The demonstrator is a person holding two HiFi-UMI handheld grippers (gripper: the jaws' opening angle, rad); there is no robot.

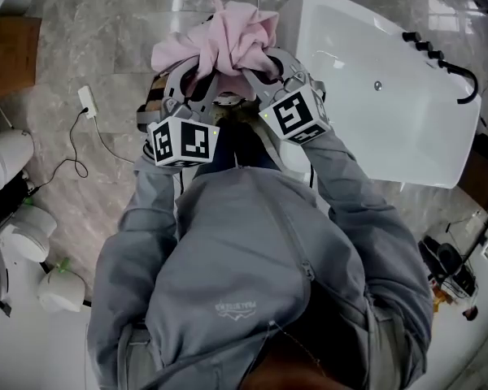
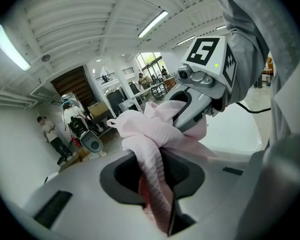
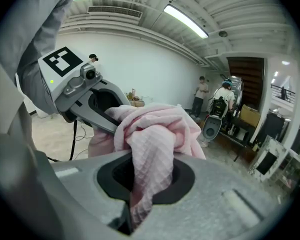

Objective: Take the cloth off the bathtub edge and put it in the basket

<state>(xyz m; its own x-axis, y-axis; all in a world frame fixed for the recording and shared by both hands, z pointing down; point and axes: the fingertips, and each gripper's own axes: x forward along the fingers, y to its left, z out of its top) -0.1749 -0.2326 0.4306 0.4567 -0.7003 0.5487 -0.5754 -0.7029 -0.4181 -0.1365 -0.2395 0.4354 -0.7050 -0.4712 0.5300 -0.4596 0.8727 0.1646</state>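
Observation:
A pink waffle-weave cloth [image 1: 228,43] is bunched up in the air between both grippers, left of the white bathtub [image 1: 390,112]. My left gripper [image 1: 202,78] is shut on one part of the cloth [image 2: 152,134], which runs down between its jaws. My right gripper [image 1: 256,65] is shut on another part of the cloth [image 3: 155,134]. The two grippers sit close together, angled towards each other. In the left gripper view the right gripper [image 2: 202,86] shows beyond the cloth; in the right gripper view the left gripper [image 3: 82,91] does. A checked thing [image 1: 151,102] peeks out under the cloth, mostly hidden.
A black faucet [image 1: 462,78] sits at the bathtub's far corner. A white plug and cable [image 1: 86,102] trail over the marble floor at left. White round fixtures [image 1: 8,159] and a cardboard box [image 1: 10,49] stand at the left edge. People stand in the background [image 3: 202,93].

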